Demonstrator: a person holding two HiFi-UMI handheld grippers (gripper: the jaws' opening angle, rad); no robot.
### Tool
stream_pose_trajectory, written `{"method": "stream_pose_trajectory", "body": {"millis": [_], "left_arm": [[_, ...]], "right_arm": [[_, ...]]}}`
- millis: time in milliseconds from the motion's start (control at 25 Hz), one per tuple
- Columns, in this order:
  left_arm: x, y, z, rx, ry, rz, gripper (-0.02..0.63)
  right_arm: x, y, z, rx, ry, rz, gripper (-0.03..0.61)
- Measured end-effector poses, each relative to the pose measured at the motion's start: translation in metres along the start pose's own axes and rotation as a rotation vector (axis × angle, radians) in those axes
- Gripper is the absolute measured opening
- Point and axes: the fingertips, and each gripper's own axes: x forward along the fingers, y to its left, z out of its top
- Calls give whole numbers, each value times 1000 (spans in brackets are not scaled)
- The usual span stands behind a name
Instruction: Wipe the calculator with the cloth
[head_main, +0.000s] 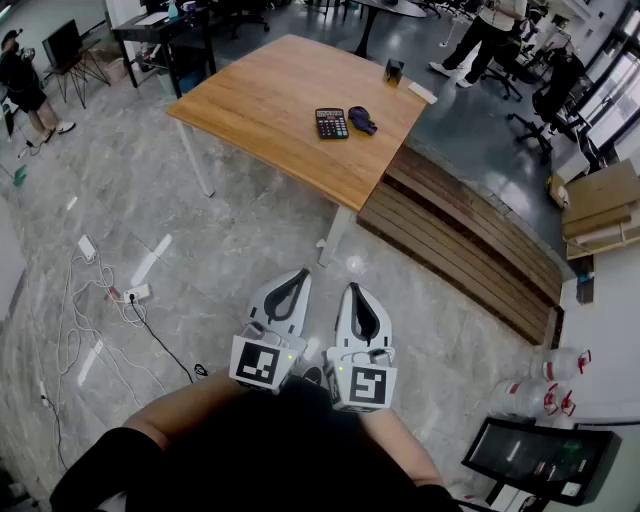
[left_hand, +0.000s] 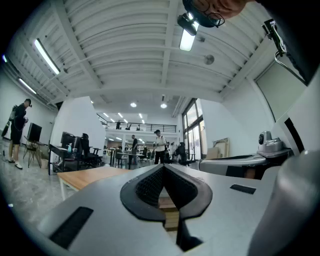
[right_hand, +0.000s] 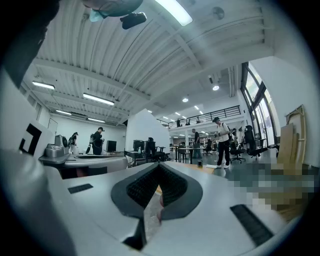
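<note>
A black calculator (head_main: 331, 123) lies on the wooden table (head_main: 260, 95), with a crumpled dark purple cloth (head_main: 361, 120) just to its right. Both grippers are held close to the person's body, well short of the table and above the floor. My left gripper (head_main: 297, 277) is shut with nothing in it, and my right gripper (head_main: 354, 291) beside it is shut and empty too. In the left gripper view the closed tips (left_hand: 163, 167) point level toward the table's edge (left_hand: 87, 176). The right gripper view shows closed tips (right_hand: 158, 165) as well.
A small dark cup (head_main: 393, 71) and a white slip (head_main: 422, 93) sit at the table's far right. A slatted wooden pallet (head_main: 470, 250) lies right of the table. Cables and a power strip (head_main: 135, 294) trail on the floor at left. People stand in the background.
</note>
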Motion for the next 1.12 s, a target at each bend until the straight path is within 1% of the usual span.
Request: {"method": "stream_pose_trajectory", "body": {"millis": [160,320,600,800,960,1120], "left_arm": [[1,-6,-1,1,2,-5,6],[5,-14,-1,7,8,-5,6],[20,-32,-2,12,8,12,6],[27,-44,-10,3,22,56,6],[35,-46,-22,28,44,66,6],[51,-42,-34,-8,71,78,6]], "right_arm": [[-4,-5,-2,30,-1,-12,15],[-6,-12,-2,-2,10,1,15],[-8,-37,-4,7,4,11,15],[-11,-60,-9,74,11,27,15],[-7,-69,-18,104,14,53,15],[9,-77,-29,109,29,68,15]]}}
